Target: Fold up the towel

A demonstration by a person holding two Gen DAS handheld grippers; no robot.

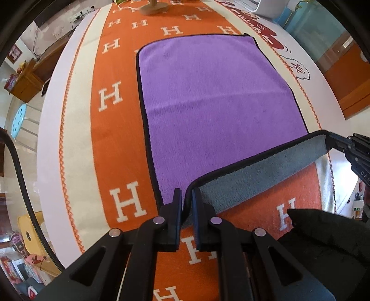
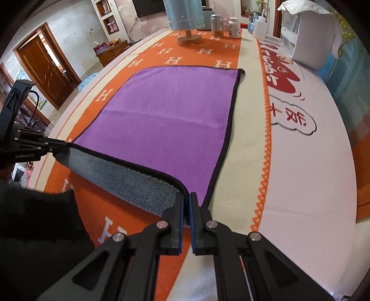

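Note:
A purple towel [image 1: 208,97] with a black hem and a grey underside lies flat on the orange patterned cloth; it also shows in the right wrist view [image 2: 166,125]. Its near edge is lifted off the cloth, with the grey underside [image 1: 259,176] facing me. My left gripper [image 1: 186,196] is shut on the towel's near left corner. My right gripper [image 2: 186,199] is shut on the near right corner. The right gripper shows at the right edge of the left wrist view [image 1: 333,141], and the left gripper at the left of the right wrist view [image 2: 57,148].
The orange cloth with white H letters [image 1: 115,139] covers a long white table [image 2: 312,185]. At the far end stand a wooden stand with a blue roll [image 2: 187,20], bottles [image 2: 217,25] and a white appliance [image 2: 307,34]. A dark sleeve [image 1: 323,236] is at the near side.

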